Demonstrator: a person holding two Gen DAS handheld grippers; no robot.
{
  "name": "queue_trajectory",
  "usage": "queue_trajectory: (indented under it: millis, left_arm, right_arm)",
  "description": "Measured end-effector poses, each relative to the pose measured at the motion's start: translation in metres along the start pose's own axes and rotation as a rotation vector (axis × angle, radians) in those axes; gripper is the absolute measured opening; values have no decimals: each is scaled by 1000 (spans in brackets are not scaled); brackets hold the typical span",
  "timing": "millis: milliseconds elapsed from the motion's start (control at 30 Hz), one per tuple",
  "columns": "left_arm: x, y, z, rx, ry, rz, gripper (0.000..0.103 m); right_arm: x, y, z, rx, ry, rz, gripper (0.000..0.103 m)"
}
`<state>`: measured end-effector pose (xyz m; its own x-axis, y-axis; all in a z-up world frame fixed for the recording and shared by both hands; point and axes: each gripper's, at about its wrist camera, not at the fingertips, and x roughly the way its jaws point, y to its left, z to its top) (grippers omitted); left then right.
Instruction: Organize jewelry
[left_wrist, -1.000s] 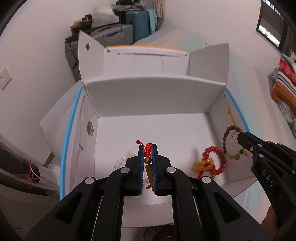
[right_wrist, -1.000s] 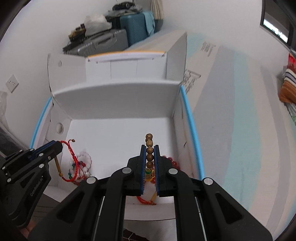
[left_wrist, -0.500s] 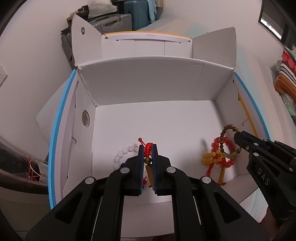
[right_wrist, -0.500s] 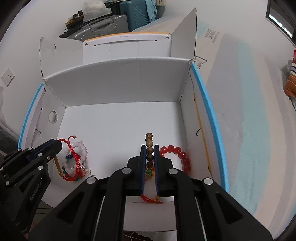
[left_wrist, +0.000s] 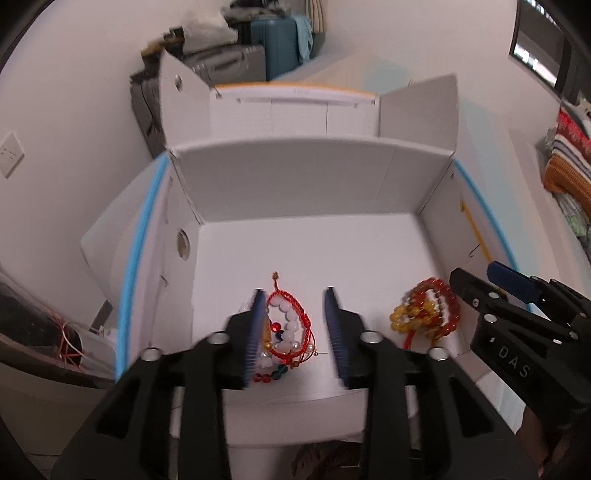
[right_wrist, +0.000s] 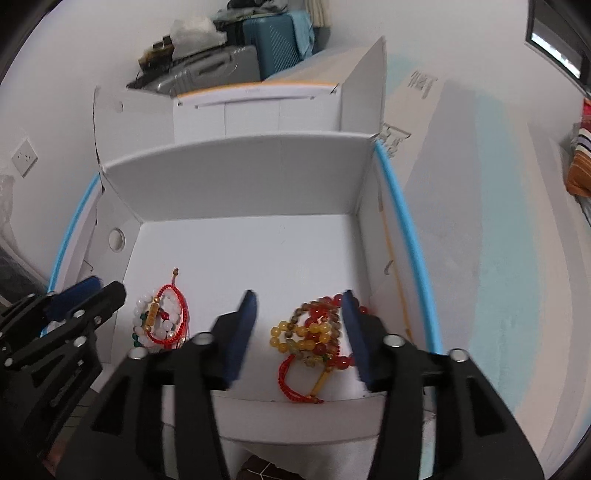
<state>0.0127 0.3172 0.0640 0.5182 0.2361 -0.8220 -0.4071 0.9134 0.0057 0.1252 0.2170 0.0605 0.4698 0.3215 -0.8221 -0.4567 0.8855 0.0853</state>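
A white cardboard box (left_wrist: 306, 236) lies open, also in the right wrist view (right_wrist: 243, 243). A red cord bracelet on a pile of white beads (left_wrist: 288, 328) lies on the box floor at front left, between the fingers of my open, empty left gripper (left_wrist: 295, 325). The pile also shows in the right wrist view (right_wrist: 162, 319). My right gripper (right_wrist: 299, 321) is open over a heap of red, amber and brown bead bracelets (right_wrist: 314, 336) at front right, which also shows in the left wrist view (left_wrist: 424, 314). Nothing is held.
The box's flaps stand up at the back and sides (left_wrist: 417, 107). Suitcases (left_wrist: 258, 55) are stacked against the far wall. Striped folded cloth (left_wrist: 569, 162) lies at the right. A wall socket (left_wrist: 9, 153) is at the left.
Both grippers opened and let go of their bracelets. The red cord bracelet now lies on the white beads, and the brown bead bracelet lies on the red and amber heap.
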Motion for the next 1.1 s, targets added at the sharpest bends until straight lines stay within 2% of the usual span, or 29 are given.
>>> queue_trajectory:
  millis: [133, 200, 467, 700, 833, 1100]
  left_arm:
    - [-28, 1, -6, 0, -74, 14, 60]
    - [-42, -1, -11, 6, -114, 26, 74]
    - [-69, -5, -32, 2, -179, 31, 96]
    - [-81, 0, -56, -17, -201, 21, 97]
    - [-81, 6, -70, -41, -204, 8, 97]
    - [-68, 11, -89, -45, -179, 31, 97]
  right_arm:
    - [-18, -7, -7, 18, -46, 9, 67]
    - [-29, -8, -13, 15, -75, 4, 75]
    - [-62, -8, -39, -9, -161, -35, 93]
    - [-81, -6, -61, -9, -206, -83, 95]
    - [-82, -10, -73, 5, -201, -78, 95]
    - [-80, -10, -94, 11, -189, -77, 95]
